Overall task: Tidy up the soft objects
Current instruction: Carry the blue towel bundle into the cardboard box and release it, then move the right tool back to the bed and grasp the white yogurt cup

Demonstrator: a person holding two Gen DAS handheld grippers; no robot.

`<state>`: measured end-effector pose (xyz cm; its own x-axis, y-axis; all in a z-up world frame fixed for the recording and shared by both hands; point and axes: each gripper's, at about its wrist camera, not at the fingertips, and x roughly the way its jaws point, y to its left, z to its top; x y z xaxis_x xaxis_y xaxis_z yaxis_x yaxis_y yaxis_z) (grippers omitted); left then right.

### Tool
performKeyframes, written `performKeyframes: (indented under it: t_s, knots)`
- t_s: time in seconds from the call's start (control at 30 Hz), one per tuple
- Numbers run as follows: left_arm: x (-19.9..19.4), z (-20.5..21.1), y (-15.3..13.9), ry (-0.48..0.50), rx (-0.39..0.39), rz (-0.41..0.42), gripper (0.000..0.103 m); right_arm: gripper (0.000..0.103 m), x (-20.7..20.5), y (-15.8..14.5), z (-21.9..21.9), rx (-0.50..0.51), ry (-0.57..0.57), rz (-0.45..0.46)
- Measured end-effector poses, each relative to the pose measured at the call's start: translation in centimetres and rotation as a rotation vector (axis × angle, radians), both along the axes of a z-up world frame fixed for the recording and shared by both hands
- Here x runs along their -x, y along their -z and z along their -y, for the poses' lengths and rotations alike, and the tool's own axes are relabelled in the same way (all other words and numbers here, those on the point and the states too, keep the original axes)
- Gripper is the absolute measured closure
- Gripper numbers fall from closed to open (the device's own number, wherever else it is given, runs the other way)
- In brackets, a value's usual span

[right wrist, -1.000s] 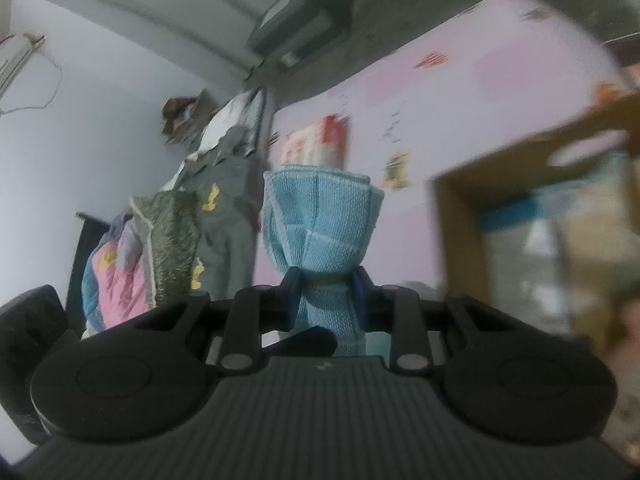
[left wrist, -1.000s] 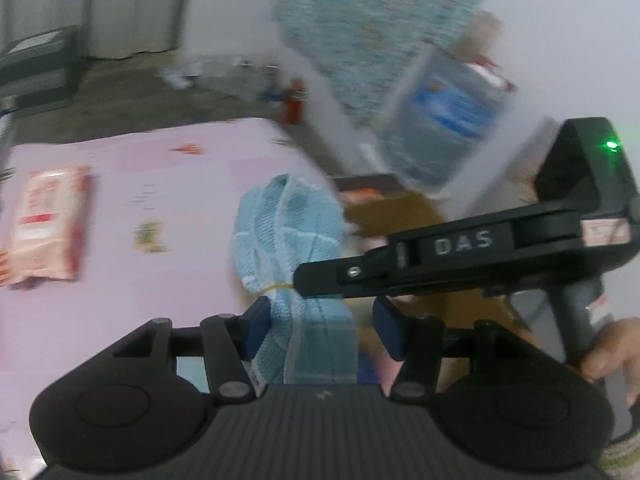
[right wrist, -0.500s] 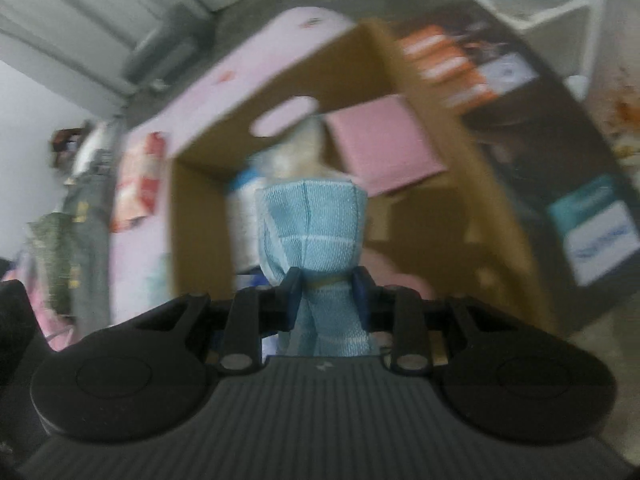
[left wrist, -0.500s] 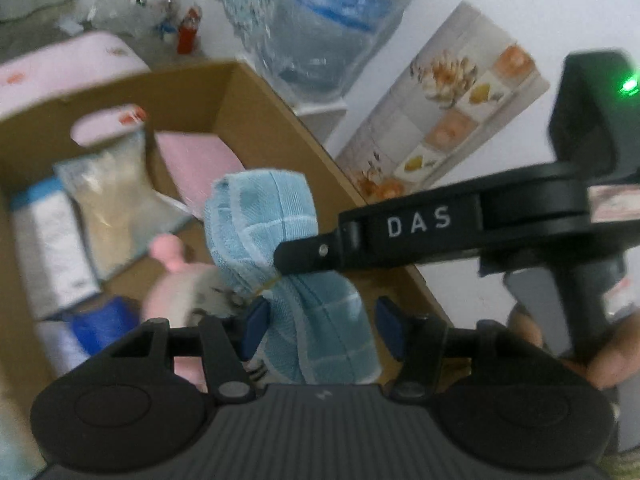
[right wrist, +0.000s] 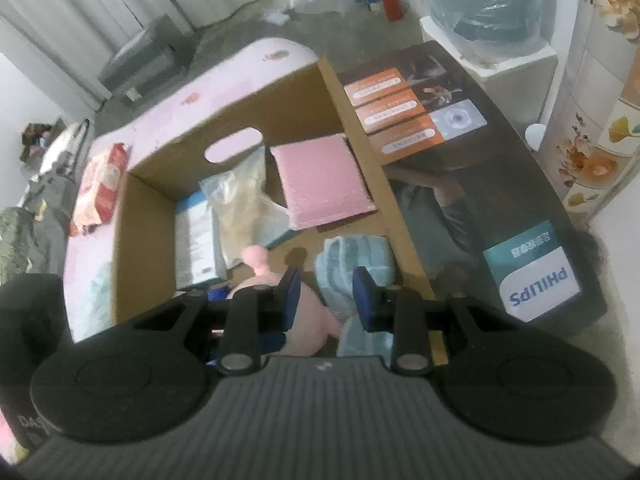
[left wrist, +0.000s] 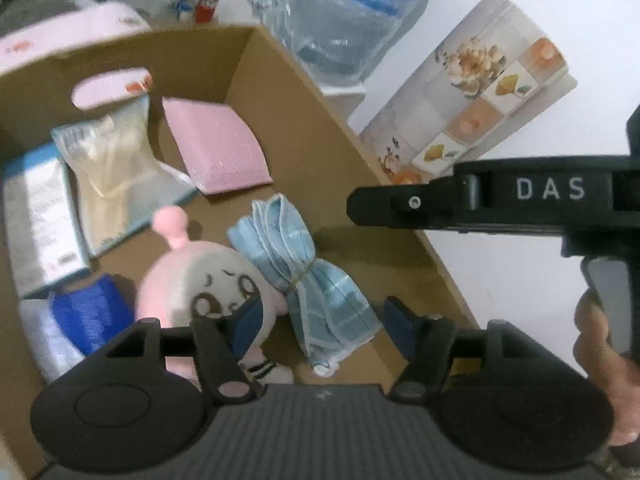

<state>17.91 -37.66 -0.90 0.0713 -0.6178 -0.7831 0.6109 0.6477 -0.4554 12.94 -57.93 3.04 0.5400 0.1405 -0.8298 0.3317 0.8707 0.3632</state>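
Observation:
A light blue cloth bundle [left wrist: 280, 244] tied with a rubber band lies on the floor of the cardboard box [left wrist: 320, 140], against a pink plush toy [left wrist: 192, 276]. My left gripper [left wrist: 324, 318] hovers just above it. Its jaws are opening, and the cloth's lower end shows between them without touching the pads. My right gripper [left wrist: 356, 204] hangs to the right of the bundle, apart from it. In the right wrist view the right gripper [right wrist: 326, 294] has a narrow gap holding nothing, with the cloth [right wrist: 356, 252] and plush [right wrist: 308, 316] below it.
The box [right wrist: 156, 240] also holds a pink padded envelope [left wrist: 216, 152], a clear bag [left wrist: 108, 160], a white carton [left wrist: 36, 216] and a blue item [left wrist: 92, 312]. A printed outer box side [right wrist: 480, 160] and a water jug [left wrist: 352, 12] stand to the right. A red pack [right wrist: 102, 184] lies on the pink surface.
Both grippers carried the blue cloth from over the pink surface to above the box. The cloth has left both grips and now lies inside. The left jaws have spread wider.

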Motion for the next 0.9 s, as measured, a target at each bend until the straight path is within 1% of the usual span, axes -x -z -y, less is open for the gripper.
performKeyframes:
  t_s: [0.07,0.17,0.27,0.4,0.5,0.57,0.63,0.73,0.8,0.83,0.9]
  knots:
    - [0.2,-0.7,-1.1,-0.013,0.005,0.026,0.034,0.074,0.7,-0.7,-0.3,-0.033,0.006,0.035]
    - [0.8,-3.1,-3.0,-0.044,0.022,0.075,0.033,0.074,1.9,-2.0,-1.2,-0.103,0.0,0.099]
    - [1.6,-6.7,-4.9,-0.087,0.04,0.141,0.031,0.072,2.7,-3.1,-2.8,-0.165,-0.03,0.156]
    - [2.4,-12.4,-6.4,-0.171,0.057,0.192,0.03,0.07,2.4,-4.2,-6.4,-0.223,-0.103,0.192]
    - [3.2,-17.8,-6.8,-0.275,0.076,0.233,0.029,0.068,1.5,-4.7,-10.0,-0.254,-0.18,0.203]
    - [3.5,-21.9,-6.8,-0.36,0.092,0.25,0.028,0.064,0.7,-4.8,-12.6,-0.274,-0.228,0.209]
    - [3.9,-25.5,-6.5,-0.436,0.089,0.268,0.028,0.061,-0.4,-4.8,-15.5,-0.286,-0.281,0.206]
    - [4.8,-30.8,-5.7,-0.557,0.032,0.317,0.028,0.059,-2.5,-4.5,-20.5,-0.287,-0.37,0.181]
    - [5.3,-33.8,-4.7,-0.627,-0.022,0.345,0.028,0.058,-3.9,-4.3,-24.1,-0.272,-0.43,0.162]
    - [5.6,-35.1,-4.1,-0.657,-0.053,0.358,0.028,0.057,-4.5,-4.2,-25.8,-0.263,-0.46,0.157]
    - [5.9,-37.1,-2.5,-0.714,-0.157,0.383,0.029,0.054,-5.6,-3.8,-29.7,-0.247,-0.531,0.143]
